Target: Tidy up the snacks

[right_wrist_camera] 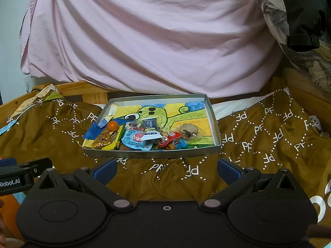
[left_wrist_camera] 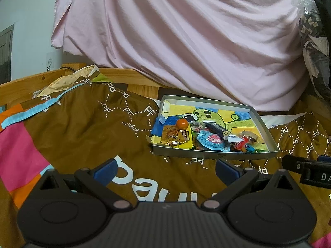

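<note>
A shallow grey metal tray [left_wrist_camera: 262, 119] [right_wrist_camera: 214, 122] lies on a brown quilt, lined with a green and yellow cartoon drawing. Its near half holds several snack packets: a gold and yellow one [left_wrist_camera: 175, 137] [right_wrist_camera: 105, 138], a light blue one [left_wrist_camera: 213, 141] [right_wrist_camera: 133, 140], a dark bar [right_wrist_camera: 150, 125], a red one [right_wrist_camera: 169, 137], and an orange ball [left_wrist_camera: 182, 123] [right_wrist_camera: 112, 125]. My left gripper [left_wrist_camera: 165, 170] is open and empty, low over the quilt in front of the tray's left corner. My right gripper [right_wrist_camera: 166, 170] is open and empty, just before the tray's front edge.
The brown quilt [left_wrist_camera: 82, 128] [right_wrist_camera: 269, 140] is rumpled, on a bed with a wooden frame [left_wrist_camera: 136, 80]. A pink sheet [left_wrist_camera: 186, 37] hangs behind the tray. Dark clothing [right_wrist_camera: 302, 14] hangs at the right. A cream cushion [left_wrist_camera: 68, 80] lies at the back left.
</note>
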A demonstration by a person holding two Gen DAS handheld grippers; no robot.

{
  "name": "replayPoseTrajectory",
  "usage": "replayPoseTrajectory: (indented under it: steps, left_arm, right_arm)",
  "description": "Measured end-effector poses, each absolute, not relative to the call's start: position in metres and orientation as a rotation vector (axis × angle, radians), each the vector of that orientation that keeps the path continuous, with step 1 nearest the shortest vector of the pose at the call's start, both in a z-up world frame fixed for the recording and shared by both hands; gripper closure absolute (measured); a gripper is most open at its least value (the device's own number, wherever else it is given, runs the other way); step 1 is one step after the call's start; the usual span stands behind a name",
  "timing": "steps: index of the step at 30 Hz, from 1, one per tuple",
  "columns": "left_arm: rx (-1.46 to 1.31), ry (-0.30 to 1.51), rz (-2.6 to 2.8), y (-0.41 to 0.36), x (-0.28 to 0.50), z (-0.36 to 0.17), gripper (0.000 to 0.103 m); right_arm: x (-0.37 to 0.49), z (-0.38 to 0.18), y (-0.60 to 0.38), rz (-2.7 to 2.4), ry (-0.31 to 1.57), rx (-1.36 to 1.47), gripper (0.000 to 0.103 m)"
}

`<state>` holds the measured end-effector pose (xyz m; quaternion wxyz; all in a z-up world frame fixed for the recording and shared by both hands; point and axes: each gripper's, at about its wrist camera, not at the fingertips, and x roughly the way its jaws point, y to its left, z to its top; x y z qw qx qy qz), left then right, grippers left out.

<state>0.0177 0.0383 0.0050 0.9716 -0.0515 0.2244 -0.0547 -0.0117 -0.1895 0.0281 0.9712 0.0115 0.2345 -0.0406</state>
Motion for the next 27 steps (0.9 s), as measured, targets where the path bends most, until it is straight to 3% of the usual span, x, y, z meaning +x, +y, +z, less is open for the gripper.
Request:
replayPoseTrajectory:
  steps: [27]
  left_arm:
    - [-0.104, 0.462, -0.105, 0.0371, 0.0179, 0.0038, 0.0]
  right_arm:
    - [-0.0122, 0.0276, -0.191, -0.083, 0.476, 0.024, 0.001]
